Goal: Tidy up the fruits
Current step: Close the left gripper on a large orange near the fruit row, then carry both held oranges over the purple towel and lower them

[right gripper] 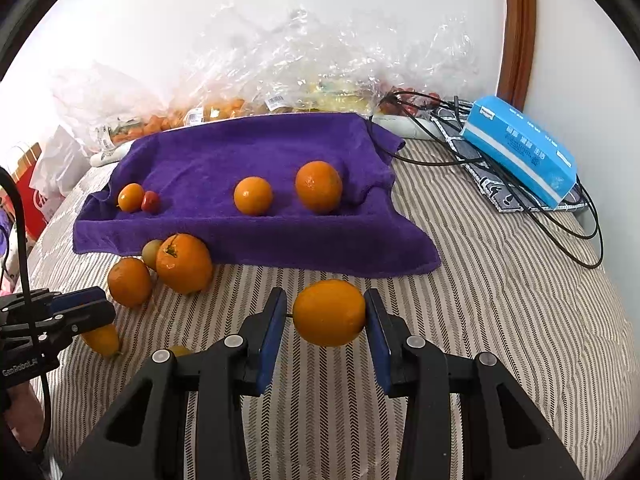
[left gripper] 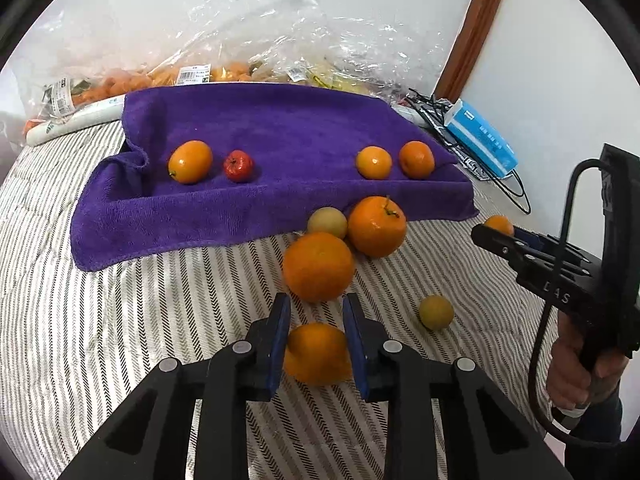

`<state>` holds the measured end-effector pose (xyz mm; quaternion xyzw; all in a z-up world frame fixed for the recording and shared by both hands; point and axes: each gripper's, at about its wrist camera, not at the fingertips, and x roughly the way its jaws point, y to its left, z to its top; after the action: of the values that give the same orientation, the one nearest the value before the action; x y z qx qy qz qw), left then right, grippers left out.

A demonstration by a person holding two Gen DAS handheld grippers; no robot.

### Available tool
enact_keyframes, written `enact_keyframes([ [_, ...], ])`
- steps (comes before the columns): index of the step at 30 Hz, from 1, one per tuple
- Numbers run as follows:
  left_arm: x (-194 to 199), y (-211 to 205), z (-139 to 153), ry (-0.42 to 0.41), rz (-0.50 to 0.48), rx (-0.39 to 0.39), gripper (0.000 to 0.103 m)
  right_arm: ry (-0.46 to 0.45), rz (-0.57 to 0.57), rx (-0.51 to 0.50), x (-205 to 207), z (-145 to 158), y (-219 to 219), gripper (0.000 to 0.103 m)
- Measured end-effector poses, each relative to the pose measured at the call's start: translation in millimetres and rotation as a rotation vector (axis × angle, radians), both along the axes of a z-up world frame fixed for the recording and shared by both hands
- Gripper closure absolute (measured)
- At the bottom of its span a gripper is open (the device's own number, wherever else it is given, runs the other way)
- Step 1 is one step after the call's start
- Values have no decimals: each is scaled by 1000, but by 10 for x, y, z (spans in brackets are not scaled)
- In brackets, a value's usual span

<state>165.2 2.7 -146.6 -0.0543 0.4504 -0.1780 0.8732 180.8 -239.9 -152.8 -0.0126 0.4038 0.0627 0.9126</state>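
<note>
**Two oranges pinched over striped bedding, four fruits set on the purple towel**

Blue-padded fingers of the left gripper are pressed against both sides of an orange that rests on the striped bedding. In the right wrist view, the right gripper is seen pinching a second orange, which is touched by both pads.

Just beyond the left gripper, a loose cluster is found on the bedding: a large orange, a stemmed orange and a pale yellowish fruit, all touching. A small yellow-green fruit lies apart to the right, with open bedding around it.

Farther back, a purple towel is draped over a raised shape, its front edge hanging onto the bedding. Four fruits are lined along its hollow: an orange fruit and a small red fruit close together at the left, two more at the right, with a bare stretch between the pairs.

Behind the towel, clear plastic bags holding orange and yellow produce are piled against the wall. A blue box and black cables are seen at the far right edge.
</note>
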Motion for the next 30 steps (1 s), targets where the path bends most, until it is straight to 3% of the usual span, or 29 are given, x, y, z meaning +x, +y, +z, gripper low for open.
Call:
enact_keyframes([
  [9, 39, -44, -92, 42, -16, -11, 68, -1, 13, -9, -24, -3, 59, 64],
  [15, -7, -148, -87, 13, -23, 58, 67, -1, 12, -9, -19, -5, 61, 64],
  [19, -32, -164, -71, -3, -27, 76, 68, 0, 13, -7, -24, -5, 51, 64],
  [26, -49, -44, 31, -5, -19, -8, 78, -10, 10, -3, -34, 24, 36, 64],
  [30, -29, -63, 15, 0, -14, 22, 79, -14, 16, -2, -44, 44, 56, 64],
])
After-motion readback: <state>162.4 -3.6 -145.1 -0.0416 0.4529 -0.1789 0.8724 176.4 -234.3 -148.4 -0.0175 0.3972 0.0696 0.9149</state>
